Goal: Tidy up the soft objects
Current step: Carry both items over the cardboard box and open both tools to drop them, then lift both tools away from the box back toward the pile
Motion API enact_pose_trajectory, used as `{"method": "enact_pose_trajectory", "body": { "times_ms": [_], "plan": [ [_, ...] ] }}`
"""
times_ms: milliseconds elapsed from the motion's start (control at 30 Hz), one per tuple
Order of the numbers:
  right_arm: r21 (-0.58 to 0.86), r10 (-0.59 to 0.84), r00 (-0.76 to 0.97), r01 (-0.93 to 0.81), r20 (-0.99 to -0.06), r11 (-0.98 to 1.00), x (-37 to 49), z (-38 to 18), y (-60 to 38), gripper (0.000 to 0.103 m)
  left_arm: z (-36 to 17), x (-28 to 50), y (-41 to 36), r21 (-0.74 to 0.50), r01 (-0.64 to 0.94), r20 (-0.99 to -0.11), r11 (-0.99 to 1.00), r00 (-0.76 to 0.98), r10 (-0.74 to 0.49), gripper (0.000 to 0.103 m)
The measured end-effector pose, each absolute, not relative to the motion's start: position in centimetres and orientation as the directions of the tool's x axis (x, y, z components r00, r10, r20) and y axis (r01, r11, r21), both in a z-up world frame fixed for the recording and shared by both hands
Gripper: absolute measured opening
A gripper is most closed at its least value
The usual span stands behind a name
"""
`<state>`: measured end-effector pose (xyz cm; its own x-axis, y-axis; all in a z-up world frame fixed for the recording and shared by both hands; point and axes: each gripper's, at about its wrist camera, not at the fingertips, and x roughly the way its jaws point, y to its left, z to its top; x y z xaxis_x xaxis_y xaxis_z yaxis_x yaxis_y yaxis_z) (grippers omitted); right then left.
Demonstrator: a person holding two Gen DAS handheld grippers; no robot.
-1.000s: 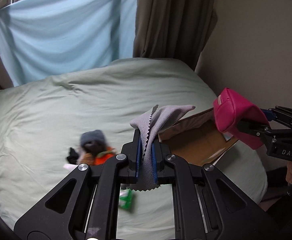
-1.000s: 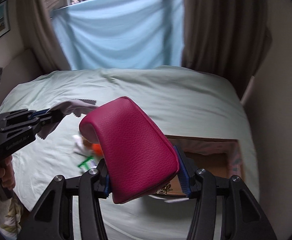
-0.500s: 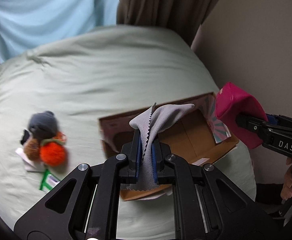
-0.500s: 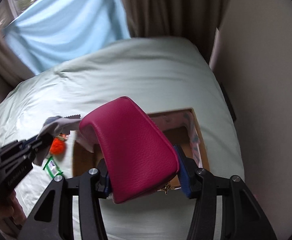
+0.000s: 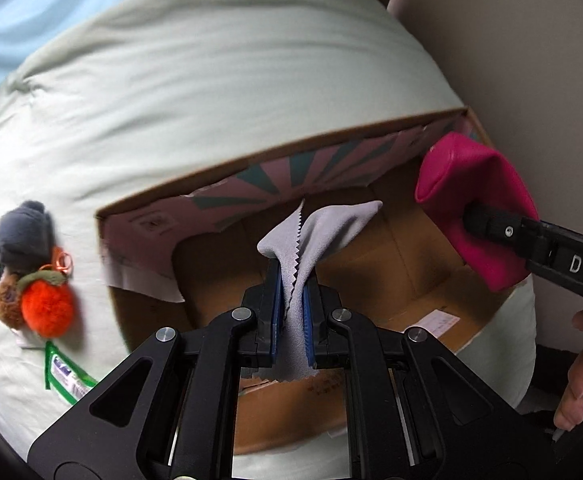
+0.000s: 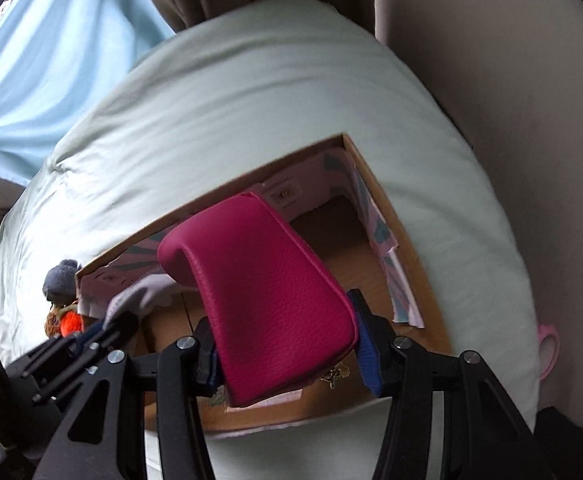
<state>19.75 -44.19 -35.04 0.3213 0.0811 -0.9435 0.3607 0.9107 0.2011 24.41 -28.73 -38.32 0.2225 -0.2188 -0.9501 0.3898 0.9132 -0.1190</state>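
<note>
Left gripper (image 5: 291,288) clamped tight on grey cloth (image 5: 323,228), fingers near-parallel, poised above cardboard box (image 5: 275,160) interior. Right gripper (image 6: 287,354) pinching magenta pouch (image 6: 267,292) between blue pads (image 6: 365,356), held over box's right side. Bare fingers (image 5: 575,384) of right hand wrap handle at lower right.

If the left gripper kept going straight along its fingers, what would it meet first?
Probably the brown floor of the open cardboard box. The left gripper, shut on the grey cloth, points down into it; depth is uncertain.
</note>
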Motion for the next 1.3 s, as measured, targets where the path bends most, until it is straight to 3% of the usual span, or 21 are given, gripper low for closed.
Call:
{"method": "enact_pose_trajectory", "body": {
  "times_ms": [133, 167, 200, 233, 267, 800, 1300],
  "plan": [
    [0.233, 0.103, 0.313, 0.41, -0.944, 0.882, 20.3, -36.0, -44.8, 0.05, -38.5, 24.9, -29.6, -0.098, 0.409, -0.956, 0.907, 0.215, -0.201, 0.012],
    [0.24, 0.106, 0.313, 0.426, -0.944, 0.872, 20.4, -36.2, -45.0, 0.054, -38.5, 25.0, -29.9, -0.091, 0.416, -0.961, 0.905, 0.202, -0.189, 0.033],
    [0.249, 0.11, 0.319, 0.436, -0.941, 0.865, 20.4, -36.2, -45.1, 0.06, -38.5, 25.0, -30.2, -0.074, 0.42, -0.964, 0.905, 0.201, -0.172, 0.081],
    [0.26, 0.117, 0.323, 0.446, -0.939, 0.857, 20.5, -36.3, -45.3, 0.084, -38.6, 25.0, -30.3, -0.039, 0.425, -0.967, 0.904, 0.213, -0.142, 0.103],
    [0.268, 0.124, 0.323, 0.451, -0.938, 0.852, 20.4, -36.3, -45.5, 0.103, -38.5, 24.8, -30.3, -0.021, 0.43, -0.962, 0.902, 0.236, -0.135, 0.102],
    [0.249, 0.088, 0.401, 0.369, -0.912, 0.895, 18.5, -32.7, -45.2, 0.103, -33.9, 22.0, -29.8, -0.025, 0.45, -0.94, 0.893, 0.292, -0.174, 0.102],
    [0.202, 0.059, 0.534, 0.214, -0.843, 0.956, 14.0, -20.4, -41.1, 0.103, -21.6, 16.9, -24.7, -0.039, 0.372, -0.855, 0.927, 0.468, -0.224, 0.103]
  ]
}}
